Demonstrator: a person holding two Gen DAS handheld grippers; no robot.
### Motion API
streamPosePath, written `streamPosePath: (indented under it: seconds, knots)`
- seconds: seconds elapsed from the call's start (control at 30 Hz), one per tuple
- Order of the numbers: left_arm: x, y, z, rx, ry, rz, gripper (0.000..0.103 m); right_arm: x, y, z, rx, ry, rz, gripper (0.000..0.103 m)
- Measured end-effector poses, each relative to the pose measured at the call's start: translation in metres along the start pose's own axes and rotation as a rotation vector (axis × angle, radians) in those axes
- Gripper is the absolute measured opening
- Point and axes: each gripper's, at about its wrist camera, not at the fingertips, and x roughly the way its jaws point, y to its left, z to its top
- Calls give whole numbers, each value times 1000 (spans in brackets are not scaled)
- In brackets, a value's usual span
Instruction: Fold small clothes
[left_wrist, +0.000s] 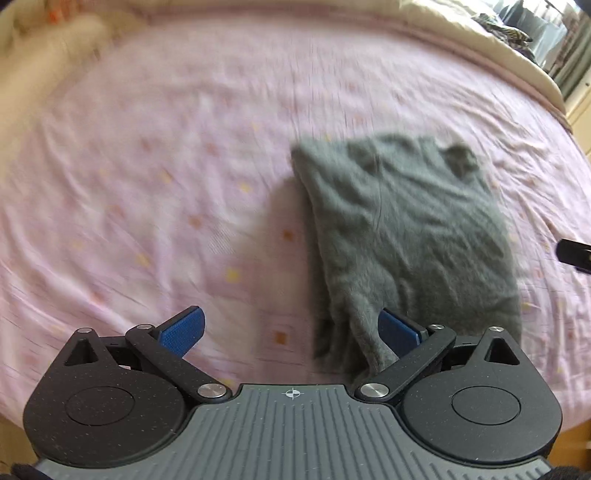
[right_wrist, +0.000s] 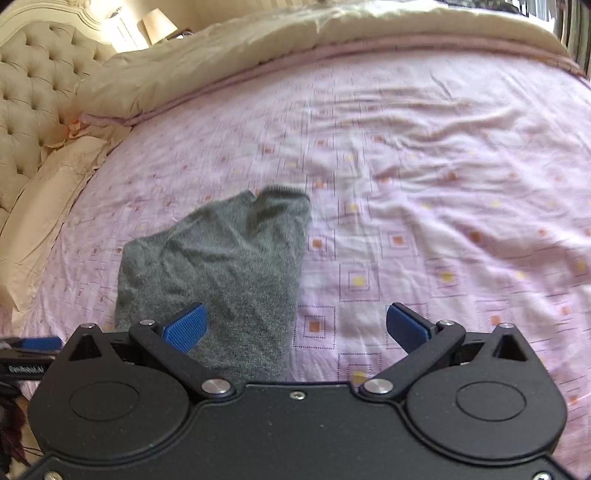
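Both my grippers spread wide, holding nothing. Grey knitted garment (left_wrist: 402, 236), folded into a rough rectangle, lies flat on the pink patterned bedsheet (left_wrist: 166, 184), near the bed's near edge. My left gripper (left_wrist: 291, 328) hovers at the garment's near-left corner, right fingertip over the fabric. My right gripper (right_wrist: 295, 328) hovers at its near-right edge. Beige quilt (right_wrist: 221, 55) bunched along the far edge.
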Motion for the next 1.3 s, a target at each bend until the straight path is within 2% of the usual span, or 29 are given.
streamPosePath:
  seconds: [0.13, 0.23, 0.37, 0.57, 0.67, 0.77, 0.9, 1.07, 1.17, 1.3]
  knots:
    - [-37, -12, 16, 23, -101, 46, 101, -23, 12, 5, -45, -41, 1, 103]
    - [-62, -23, 29, 15, -170, 43, 101, -42, 24, 7, -90, -90, 28, 103]
    - [-84, -38, 42, 18, -221, 44, 101, -68, 37, 11, -101, -176, 64, 103]
    - [-114, -47, 45, 24, -282, 37, 101, -100, 52, 16, -95, -272, -56, 103]
    - [-125, -51, 42, 27, -323, 16, 101, -104, 55, 19, -89, -257, -113, 103]
    - [-131, -55, 38, 22, -347, 5, 101, -106, 55, 17, -85, -231, -133, 102]
    - [-131, -60, 33, 22, -318, 3, 101, -105, 53, 15, -74, -176, -91, 102]
    - [-117, -62, 27, 25, -186, 31, 101, -99, 53, 6, -67, -95, -33, 102]
    - [-109, -60, 19, 9, -130, 62, 101, -94, 53, -2, -58, -52, -50, 102]
    - [-97, -58, 8, -8, -55, 56, 101, -85, 52, -11, -54, 6, -82, 102]
